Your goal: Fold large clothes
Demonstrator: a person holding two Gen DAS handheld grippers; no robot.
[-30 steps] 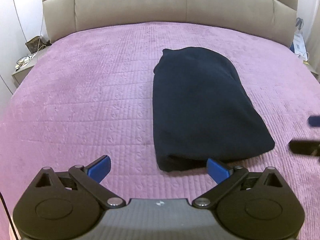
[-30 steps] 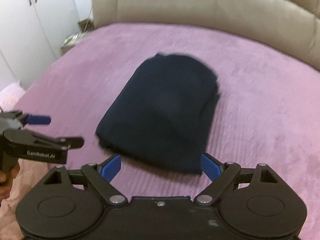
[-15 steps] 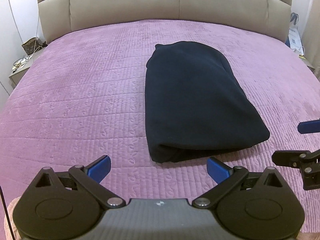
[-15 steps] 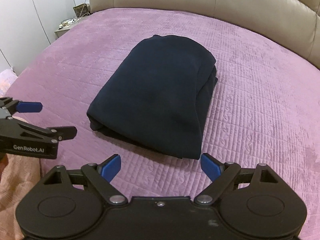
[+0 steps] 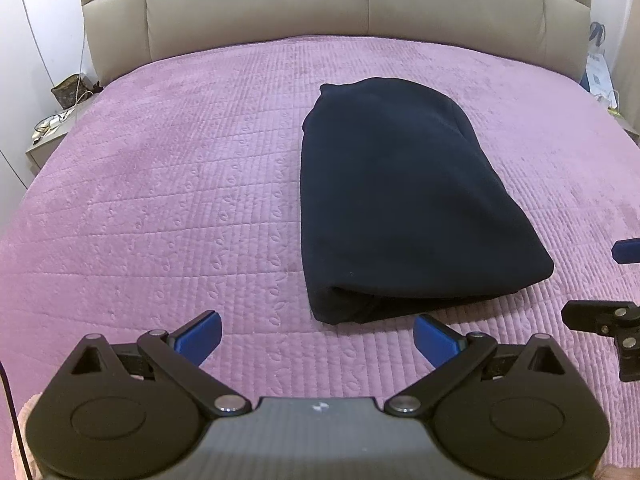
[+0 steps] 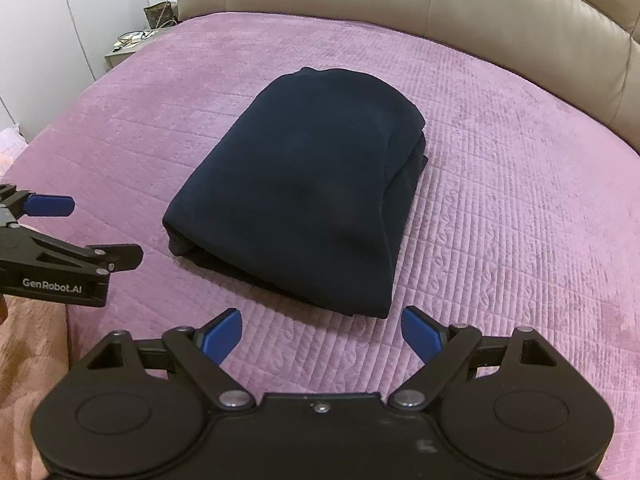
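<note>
Garment (image 5: 400, 200): one dark navy item, lying folded into a compact oblong bundle on the purple quilted bedspread (image 5: 160, 200), near the middle of the bed and toward the padded headboard (image 5: 320, 0). Top layer is smooth. Layered edges show along its right side in the right wrist view, and a rolled fold shows at the near end.

Left gripper (image 5: 318, 338): jaws wide apart, holding nothing, just short of the bundle's near edge and not touching it. Right gripper (image 6: 322, 336): jaws likewise apart and empty, close to the bundle's near right corner, clear of the cloth.

Assessment: the folding appears complete or nearly so; no loose sleeve or hem is visible. The step in hand looks like release and inspection.

Next move, if any is required: a further halving would call for both grippers to pinch all layers at the near end together and carry them toward the headboard, since a partial grip would likely pull the stack apart. Otherwise, leave as is.
</note>
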